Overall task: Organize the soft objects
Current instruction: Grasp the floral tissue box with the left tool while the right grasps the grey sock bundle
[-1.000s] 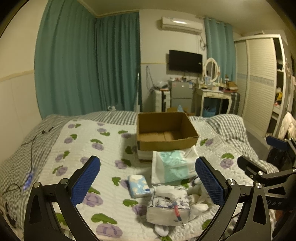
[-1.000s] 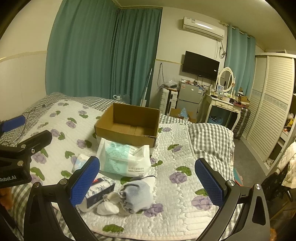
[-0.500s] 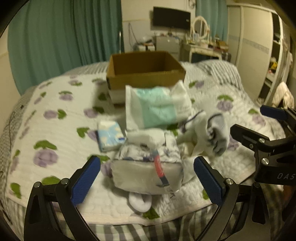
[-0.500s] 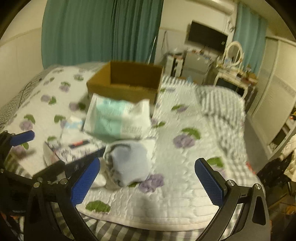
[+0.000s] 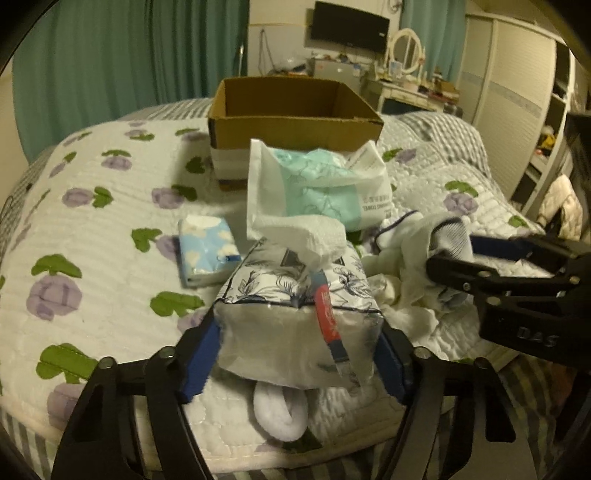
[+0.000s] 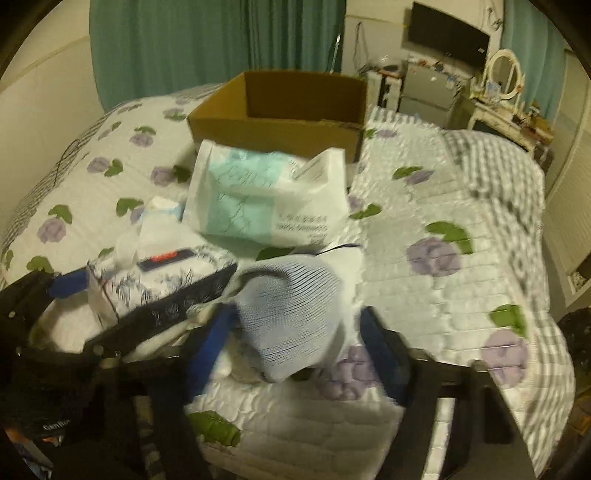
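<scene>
Squeezing tissue pack (image 5: 295, 321): left gripper (image 5: 295, 354) clamped on its near end, lower centre; crinkly film could slip.
Sock bundle (image 6: 291, 314): right gripper (image 6: 295, 347) apparently closing on it, blurred; loose socks may trail.
Cardboard box (image 5: 291, 110): upper centre, on the bed (image 5: 92, 229).

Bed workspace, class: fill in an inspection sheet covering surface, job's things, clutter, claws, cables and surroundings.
Surface: white quilted bedspread with purple flowers.
Job's things: floral soft tissue pack; pale-blue ribbed sock bundle; teal-and-white plastic towel pack; small blue cloud-print tissue packet; open brown cardboard box.
Clutter: white sock under the floral pack.
Claws: left claw grips the floral pack; right claw straddles the sock bundle, closure unclear.
Cables: nothing seen.
Surroundings: teal curtains, television.
</scene>
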`<move>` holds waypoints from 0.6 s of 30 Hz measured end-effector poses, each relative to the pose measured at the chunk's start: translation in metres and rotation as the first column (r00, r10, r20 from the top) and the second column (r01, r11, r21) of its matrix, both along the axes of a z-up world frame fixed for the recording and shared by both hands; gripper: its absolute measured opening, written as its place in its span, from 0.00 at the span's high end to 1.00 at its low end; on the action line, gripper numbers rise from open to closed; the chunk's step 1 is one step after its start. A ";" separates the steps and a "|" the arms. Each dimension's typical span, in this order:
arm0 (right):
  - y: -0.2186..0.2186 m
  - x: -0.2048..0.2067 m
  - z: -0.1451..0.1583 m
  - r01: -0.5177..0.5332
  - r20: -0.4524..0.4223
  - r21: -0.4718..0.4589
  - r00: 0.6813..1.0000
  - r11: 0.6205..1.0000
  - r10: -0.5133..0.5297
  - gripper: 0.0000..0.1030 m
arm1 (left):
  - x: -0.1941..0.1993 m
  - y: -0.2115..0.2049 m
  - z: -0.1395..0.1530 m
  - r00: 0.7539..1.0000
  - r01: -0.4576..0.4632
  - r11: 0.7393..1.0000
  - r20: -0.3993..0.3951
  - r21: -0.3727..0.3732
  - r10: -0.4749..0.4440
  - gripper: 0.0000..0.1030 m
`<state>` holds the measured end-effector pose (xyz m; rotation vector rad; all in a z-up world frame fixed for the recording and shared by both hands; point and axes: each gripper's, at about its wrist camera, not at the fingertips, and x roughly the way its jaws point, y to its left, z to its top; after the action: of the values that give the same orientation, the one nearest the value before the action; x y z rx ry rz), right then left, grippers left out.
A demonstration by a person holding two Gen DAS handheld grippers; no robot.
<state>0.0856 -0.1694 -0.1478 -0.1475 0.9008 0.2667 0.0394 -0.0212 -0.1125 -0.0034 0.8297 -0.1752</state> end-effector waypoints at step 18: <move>0.005 -0.017 0.113 -0.043 0.282 -0.007 0.959 0.999 0.043 0.70 | 0.006 0.028 0.100 0.965 -0.125 0.991 0.227 -0.041 0.131 0.40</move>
<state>0.0687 -0.1643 -0.0350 -0.2006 0.6148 0.2779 0.0454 0.0064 -0.0128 -0.0605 0.5938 -0.0628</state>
